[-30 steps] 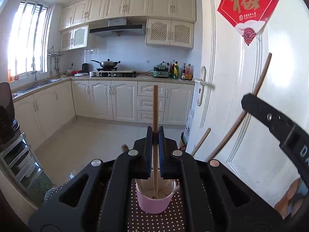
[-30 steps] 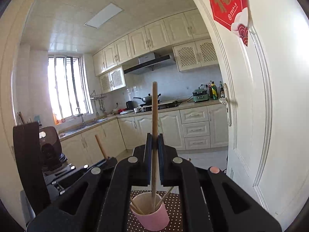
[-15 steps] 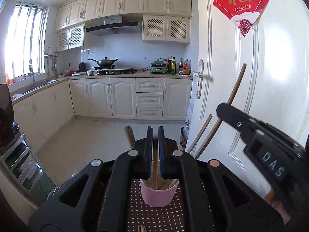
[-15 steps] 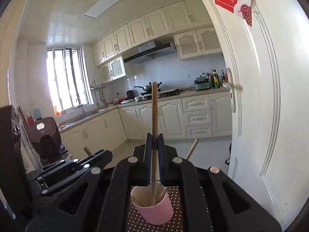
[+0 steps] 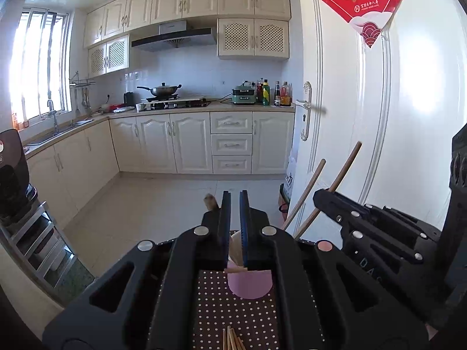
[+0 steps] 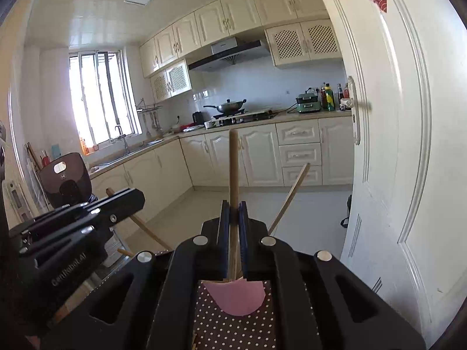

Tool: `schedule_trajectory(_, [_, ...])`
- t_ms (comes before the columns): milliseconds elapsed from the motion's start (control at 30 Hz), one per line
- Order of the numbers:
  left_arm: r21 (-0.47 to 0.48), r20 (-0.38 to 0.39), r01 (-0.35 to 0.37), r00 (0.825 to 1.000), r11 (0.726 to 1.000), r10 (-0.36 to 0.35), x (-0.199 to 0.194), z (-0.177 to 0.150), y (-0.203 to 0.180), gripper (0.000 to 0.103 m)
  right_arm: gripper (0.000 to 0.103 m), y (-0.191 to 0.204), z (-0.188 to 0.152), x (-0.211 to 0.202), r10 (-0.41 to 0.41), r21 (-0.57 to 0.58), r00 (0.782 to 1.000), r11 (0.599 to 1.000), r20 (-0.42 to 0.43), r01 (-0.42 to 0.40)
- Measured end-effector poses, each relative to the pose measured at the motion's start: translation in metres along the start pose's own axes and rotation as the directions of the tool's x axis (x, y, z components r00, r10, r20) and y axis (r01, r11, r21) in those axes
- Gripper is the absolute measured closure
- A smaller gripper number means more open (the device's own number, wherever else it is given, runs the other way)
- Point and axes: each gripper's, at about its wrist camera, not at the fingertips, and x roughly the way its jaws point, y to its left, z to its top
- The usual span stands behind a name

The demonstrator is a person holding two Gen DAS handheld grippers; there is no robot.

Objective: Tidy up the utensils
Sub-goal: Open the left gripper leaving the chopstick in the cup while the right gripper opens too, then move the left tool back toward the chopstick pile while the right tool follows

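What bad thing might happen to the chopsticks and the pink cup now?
1. The right claw grips a chopstick standing in the pink cup. Pulling sideways might tip the cup.
2. Other chopsticks lean far over the rim; a bump from either claw could flick them out.
3. The left claw sits slightly open and empty just above the cup, close to the right one, so they might collide.

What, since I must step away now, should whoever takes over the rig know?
Left gripper: slightly open, empty, above the pink cup.
Right gripper: shut on an upright chopstick over the cup.
Done: several leaning chopsticks stand in the cup.
To do: probably release the held one into the cup, then collect the loose chopsticks on the dotted mat.
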Motion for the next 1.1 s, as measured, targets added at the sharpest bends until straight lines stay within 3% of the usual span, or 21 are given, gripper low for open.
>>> schedule_trajectory(267, [-0.002, -0.01, -0.027, 1.0, 1.0, 0.027, -0.02, -0.003, 0.009, 0.096, 0.095, 0.002, -0.007, -0.007, 0.015, 0.018, 0.999, 1.0, -0.053, -0.014])
schedule_trajectory(400, [-0.015, -0.018, -0.032, 0.999, 0.999, 0.031, -0.036, -0.006, 0.017, 0.096, 0.085, 0.005, -0.005, -0.023, 0.014, 0.026, 0.998, 1.0, -0.059, -0.012])
schedule_trajectory(533, [-0.018, -0.052, -0.046, 0.998, 0.999, 0.045, -0.055, -0.014, 0.027, 0.096, 0.075, 0.013, -0.005, -0.044, 0.01, 0.008, 0.998, 1.0, -0.067, -0.009])
schedule_trajectory(667, [-0.027, -0.105, -0.033, 0.994, 0.999, 0.03, -0.074, -0.032, 0.04, 0.096, 0.072, 0.024, -0.017, -0.065, 0.01, -0.02, 0.993, 1.0, -0.117, -0.013])
schedule_trajectory(767, [-0.034, -0.184, -0.033, 0.983, 0.999, 0.026, -0.08, -0.05, 0.05, 0.087, 0.07, 0.032, -0.033, -0.07, 0.018, -0.048, 0.985, 0.998, -0.172, -0.026])
schedule_trajectory(833, [-0.025, -0.222, -0.053, 0.974, 0.998, 0.047, -0.083, -0.062, 0.054, 0.074, 0.069, 0.037, -0.05, -0.069, 0.026, -0.049, 0.97, 0.998, -0.241, -0.039])
schedule_trajectory(900, [-0.012, -0.298, -0.067, 0.953, 0.998, 0.06, -0.08, -0.076, 0.058, 0.048, 0.069, 0.039, -0.063, -0.063, 0.039, -0.032, 0.949, 0.998, -0.313, -0.052])
schedule_trajectory(967, [-0.012, -0.338, -0.043, 0.94, 0.999, 0.037, -0.08, -0.088, 0.059, 0.046, 0.069, 0.039, -0.079, -0.05, 0.067, 0.012, 0.902, 0.998, -0.427, -0.068])
schedule_trajectory(1100, [-0.008, -0.426, -0.021, 0.905, 1.0, 0.016, -0.072, -0.111, 0.061, 0.046, 0.069, 0.042, -0.099, -0.033, 0.06, 0.02, 0.851, 0.998, -0.521, -0.058])
